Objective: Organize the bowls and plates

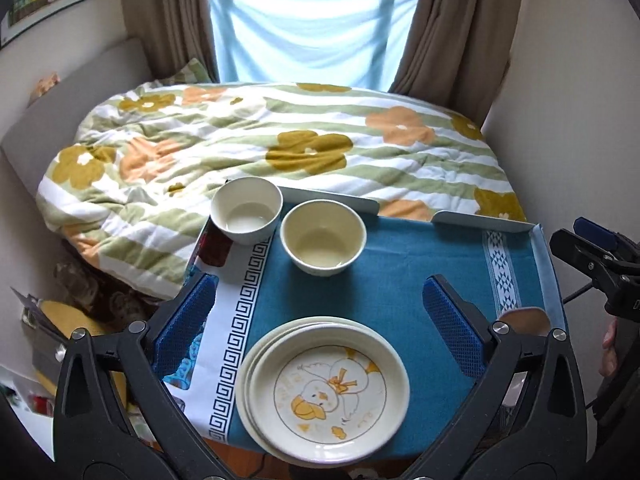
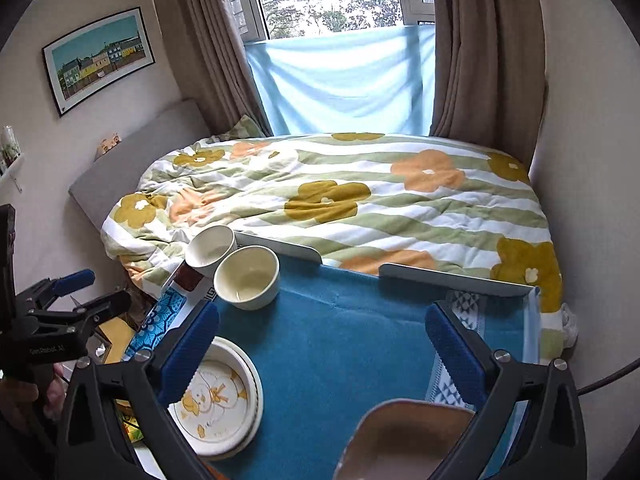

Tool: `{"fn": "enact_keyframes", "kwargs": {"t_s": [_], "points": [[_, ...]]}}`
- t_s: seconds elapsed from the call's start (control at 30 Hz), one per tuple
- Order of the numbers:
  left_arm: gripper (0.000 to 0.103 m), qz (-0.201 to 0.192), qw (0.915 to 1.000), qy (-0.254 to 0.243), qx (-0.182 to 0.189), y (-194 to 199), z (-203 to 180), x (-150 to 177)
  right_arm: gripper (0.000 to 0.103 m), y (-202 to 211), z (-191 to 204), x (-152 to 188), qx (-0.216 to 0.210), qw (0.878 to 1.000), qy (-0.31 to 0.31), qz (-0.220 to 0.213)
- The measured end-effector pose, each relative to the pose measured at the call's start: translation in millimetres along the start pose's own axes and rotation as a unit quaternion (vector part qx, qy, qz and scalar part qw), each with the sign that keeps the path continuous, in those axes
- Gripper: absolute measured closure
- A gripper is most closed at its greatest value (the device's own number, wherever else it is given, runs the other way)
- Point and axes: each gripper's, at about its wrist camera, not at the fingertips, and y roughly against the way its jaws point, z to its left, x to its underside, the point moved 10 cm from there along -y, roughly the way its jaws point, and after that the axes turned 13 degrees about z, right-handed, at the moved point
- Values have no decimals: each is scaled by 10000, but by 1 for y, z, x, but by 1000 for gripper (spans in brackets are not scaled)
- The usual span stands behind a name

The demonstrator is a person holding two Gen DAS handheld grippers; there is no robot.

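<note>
Both grippers are hanging with jaws spread wide and gripping nothing above a small table draped in a blue cloth (image 1: 384, 280). Between the left gripper's (image 1: 320, 320) blue pads, a stack of cream plates (image 1: 324, 388), the top one printed with a duck, is sitting at the table's near edge. Two cream bowls are standing side by side at the far left corner: the left bowl (image 1: 246, 210) almost touching the right bowl (image 1: 323, 238). Below the right gripper (image 2: 322, 348), a brown-centred dish (image 2: 404, 440) is lying at the near right edge, partly cut off by the frame. A bed with a flowered quilt (image 2: 340, 204) is filling the room beyond.
</note>
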Motion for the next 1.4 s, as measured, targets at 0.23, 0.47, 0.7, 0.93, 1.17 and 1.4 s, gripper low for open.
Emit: {"fn": "enact_keyframes", "kwargs": {"t_s": [0.23,0.47,0.7,0.93,1.17,1.4], "points": [[4,659,9972,155,332,-84,38,-30,1,-102,27,-29,-320,9947,-514,825],[49,1644,9819,213,912,-180,50,-39,30,-194,42,-24,-430,9800,-965,1684],[59,2017,9727,97,1144,-227,43,-36,52,-242,49,-13,-442,9694,-1186,2102],[87,2191,9687,65,1166,-248,41,-39,71,-262,53,-12,-430,9660,-1264,2214],[91,2146,9712,-95,1028,-249,37,-43,87,-263,59,-10,-326,9683,-1211,2158],[91,2084,9731,-201,964,-239,33,-43,89,-256,58,-9,-326,9689,-1283,2091]]}}
